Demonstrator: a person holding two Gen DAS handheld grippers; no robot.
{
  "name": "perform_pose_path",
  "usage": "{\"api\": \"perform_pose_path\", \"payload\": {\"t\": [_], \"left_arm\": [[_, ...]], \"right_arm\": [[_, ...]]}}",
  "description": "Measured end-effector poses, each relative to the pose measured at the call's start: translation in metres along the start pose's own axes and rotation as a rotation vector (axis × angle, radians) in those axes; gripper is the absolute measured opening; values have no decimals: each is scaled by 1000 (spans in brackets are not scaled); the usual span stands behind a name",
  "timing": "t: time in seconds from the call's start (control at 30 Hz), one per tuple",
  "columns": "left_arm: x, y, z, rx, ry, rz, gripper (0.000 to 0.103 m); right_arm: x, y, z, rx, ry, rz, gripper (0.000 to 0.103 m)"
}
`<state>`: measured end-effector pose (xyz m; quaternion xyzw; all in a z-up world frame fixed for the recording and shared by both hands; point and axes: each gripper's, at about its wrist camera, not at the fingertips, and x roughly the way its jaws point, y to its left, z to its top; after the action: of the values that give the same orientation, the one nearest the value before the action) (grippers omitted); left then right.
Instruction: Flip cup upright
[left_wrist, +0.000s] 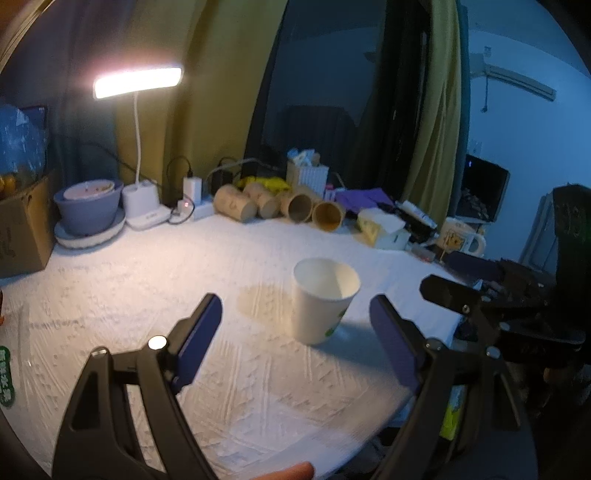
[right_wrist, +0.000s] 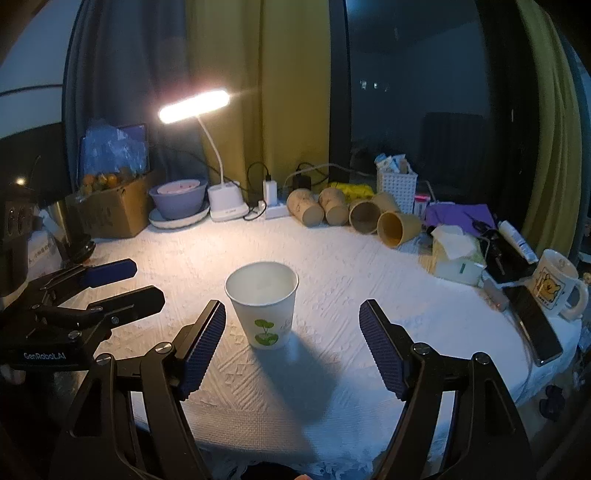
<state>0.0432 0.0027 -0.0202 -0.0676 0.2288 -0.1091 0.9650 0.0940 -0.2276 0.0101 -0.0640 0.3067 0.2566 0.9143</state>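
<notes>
A white paper cup (left_wrist: 322, 303) with a green leaf print stands upright, mouth up and empty, on the white textured tablecloth (left_wrist: 147, 295). In the left wrist view my left gripper (left_wrist: 297, 326) is open, and the cup stands just beyond its fingertips, nearer the right finger. In the right wrist view the cup (right_wrist: 263, 303) stands just beyond my open right gripper (right_wrist: 291, 326), nearer its left finger. Neither gripper touches the cup. The right gripper shows at the right of the left wrist view (left_wrist: 480, 295), and the left gripper shows at the left of the right wrist view (right_wrist: 107, 284).
A lit desk lamp (right_wrist: 221, 199), a grey bowl (right_wrist: 179, 199), a cardboard box (right_wrist: 110, 210), several brown cups on their sides (right_wrist: 351, 212), a white basket (right_wrist: 397, 186), tissues (right_wrist: 454, 254), a phone (right_wrist: 535, 321) and a mug (right_wrist: 556, 286) line the back and right edges.
</notes>
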Motion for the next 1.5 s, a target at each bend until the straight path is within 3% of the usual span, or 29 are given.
{"api": "perform_pose_path", "payload": {"t": [0.13, 0.37, 0.63, 0.87, 1.5], "left_arm": [[-11, -2, 8, -22, -37, -38, 84], [-27, -8, 19, -8, -99, -30, 84], [-42, -10, 28, 14, -166, 21, 84], [-53, -6, 28, 19, -240, 113, 84], [-50, 3, 23, 16, -219, 87, 84]], "right_arm": [[-13, -2, 6, -5, -33, -11, 78], [-30, -1, 17, -24, -82, -20, 78], [-43, 1, 27, -37, -126, -16, 78], [-44, 2, 29, -45, -133, -11, 78], [-26, 10, 31, -57, -96, 11, 78]]}}
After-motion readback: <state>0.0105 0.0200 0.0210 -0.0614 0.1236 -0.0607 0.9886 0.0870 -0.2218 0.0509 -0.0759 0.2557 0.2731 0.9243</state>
